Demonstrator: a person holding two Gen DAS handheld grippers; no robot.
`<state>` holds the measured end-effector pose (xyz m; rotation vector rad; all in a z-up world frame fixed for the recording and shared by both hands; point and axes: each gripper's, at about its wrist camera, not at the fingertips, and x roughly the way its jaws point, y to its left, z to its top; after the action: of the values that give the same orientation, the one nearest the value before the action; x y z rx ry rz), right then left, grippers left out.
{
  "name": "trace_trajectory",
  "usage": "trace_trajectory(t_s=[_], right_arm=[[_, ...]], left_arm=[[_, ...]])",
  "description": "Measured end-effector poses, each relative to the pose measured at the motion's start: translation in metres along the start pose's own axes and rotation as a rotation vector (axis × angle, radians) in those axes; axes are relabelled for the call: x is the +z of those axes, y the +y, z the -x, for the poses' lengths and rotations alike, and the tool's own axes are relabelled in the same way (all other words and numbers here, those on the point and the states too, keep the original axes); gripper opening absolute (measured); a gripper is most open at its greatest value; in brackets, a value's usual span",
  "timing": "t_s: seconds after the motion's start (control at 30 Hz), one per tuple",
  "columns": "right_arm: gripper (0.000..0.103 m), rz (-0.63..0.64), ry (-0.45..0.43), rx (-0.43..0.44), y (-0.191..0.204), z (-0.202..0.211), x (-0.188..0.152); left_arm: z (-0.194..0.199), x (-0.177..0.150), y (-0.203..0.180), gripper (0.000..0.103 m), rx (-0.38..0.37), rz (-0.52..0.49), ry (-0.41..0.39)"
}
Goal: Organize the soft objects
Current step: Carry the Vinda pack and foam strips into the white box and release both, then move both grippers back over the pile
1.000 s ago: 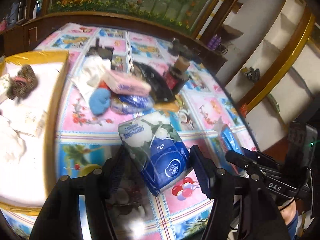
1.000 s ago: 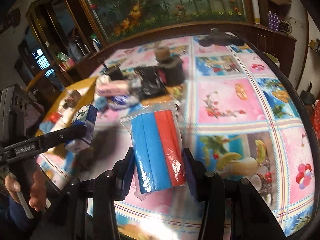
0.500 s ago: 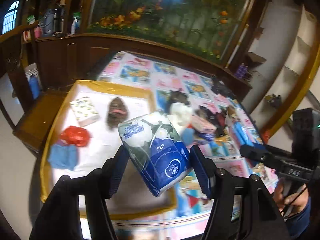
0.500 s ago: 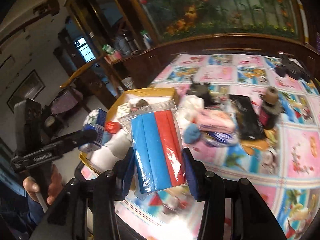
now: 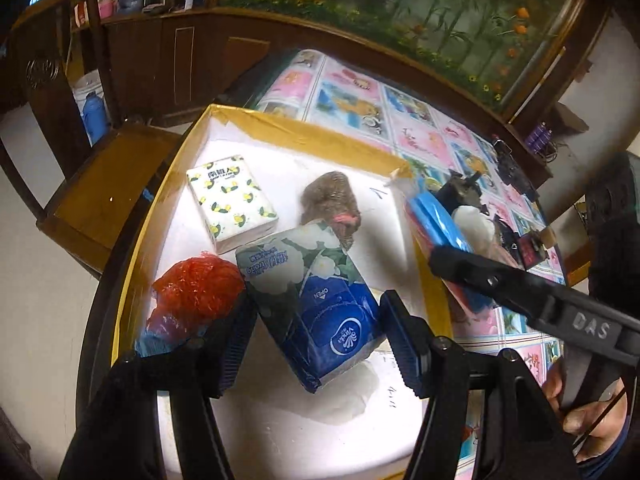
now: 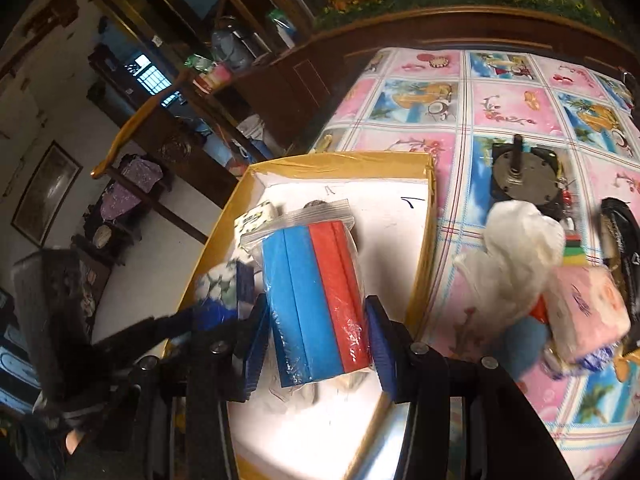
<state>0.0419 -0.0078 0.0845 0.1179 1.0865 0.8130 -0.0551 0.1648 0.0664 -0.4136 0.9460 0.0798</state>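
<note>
Tissue pack [image 5: 316, 300] clamped between left tongs [image 5: 316, 336] pads, carried tilted above white floor of tray [image 5: 304, 134], likely for drop beside items already inside. Bag of sponges [image 6: 316, 300] pinched upright in right tongs [image 6: 316, 340], hanging over same tray. Ahead of left tongs: lemon-print tissue pack [image 5: 232, 200], brown scrubber [image 5: 332, 204]; red mesh ball [image 5: 198, 288] just left. More soft things [image 6: 520, 248] wait on table right of right tongs.
</note>
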Motion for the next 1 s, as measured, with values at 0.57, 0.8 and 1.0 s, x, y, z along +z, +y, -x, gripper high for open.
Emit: trace_trajectory(t_s=[0.57,0.8,1.0], right_arm=[[0.075,0.105,-0.014,-0.086,0.014,-0.032,0.000],[0.075,0.089,-0.101,-0.011,-0.021,0.031,-0.011],[0.075,0.003,-0.101,-0.132,-0.115,0.063,0.007]], left_arm=[[-0.010,-0.011,0.002,0.082,0.015,0.013,-0.004],[0.025,-0.023,-0.010,0.082,-0.051,0.026,-0.076],[0.044,-0.038,-0.045,0.082,-0.114,-0.035,-0.116]])
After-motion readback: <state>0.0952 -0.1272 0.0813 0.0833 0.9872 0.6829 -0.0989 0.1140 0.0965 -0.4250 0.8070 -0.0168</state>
